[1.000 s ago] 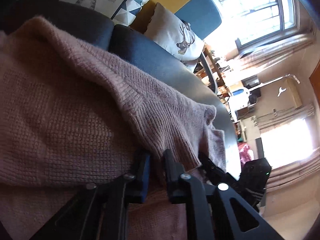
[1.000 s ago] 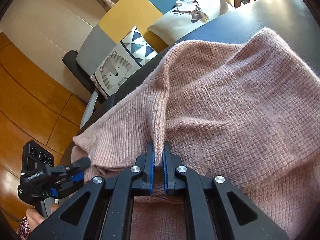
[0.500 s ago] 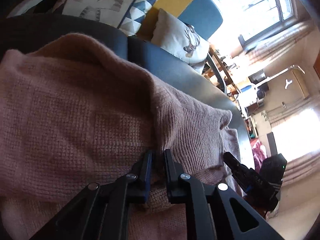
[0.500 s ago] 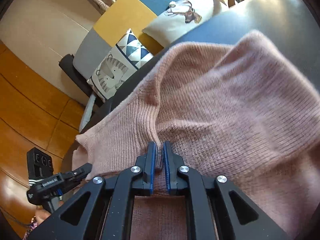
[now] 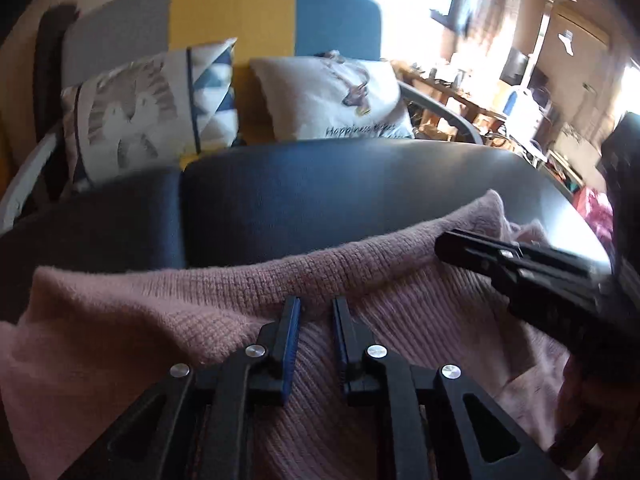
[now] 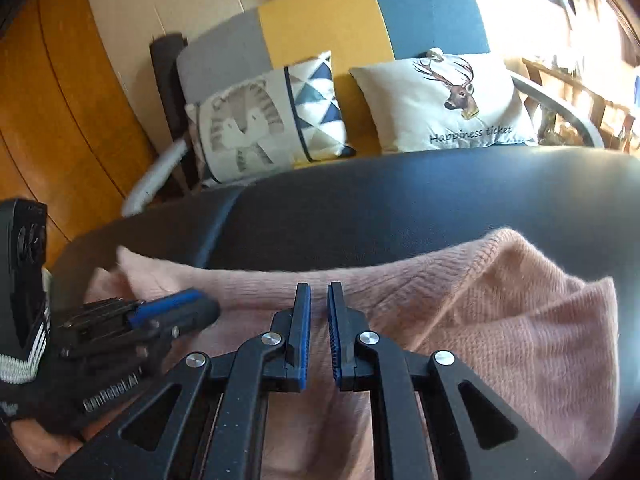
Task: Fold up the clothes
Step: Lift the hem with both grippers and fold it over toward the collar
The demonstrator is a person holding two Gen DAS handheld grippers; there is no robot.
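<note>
Left wrist view: the left gripper (image 5: 316,316) sits low over the pink sweater (image 5: 224,300), which lies on the dark tabletop (image 5: 320,200). Its fingers (image 5: 290,332) stand slightly parted with a ridge of knit rising between them; whether they pinch it or have let go, I cannot tell. At 3 o'clock the right gripper (image 5: 520,268) reaches in over the sweater's far corner, blurred. Beyond, at 12 o'clock, stands a sofa (image 5: 232,12) with two cushions.

Right wrist view: the right gripper (image 6: 319,312) hovers over the folded edge, its fingers (image 6: 302,332) released with a clear gap and no cloth in it. The left gripper (image 6: 160,312) lies at 9 o'clock on the sweater.

The fold looks laid down, so the step in hand is likely releasing and settling it. To do it well, open fully, lift straight up so the fuzzy knit does not snag, then smooth the edge flat.

The sweater's near half is cut off behind both tools, and its sleeves cannot be made out.
</note>
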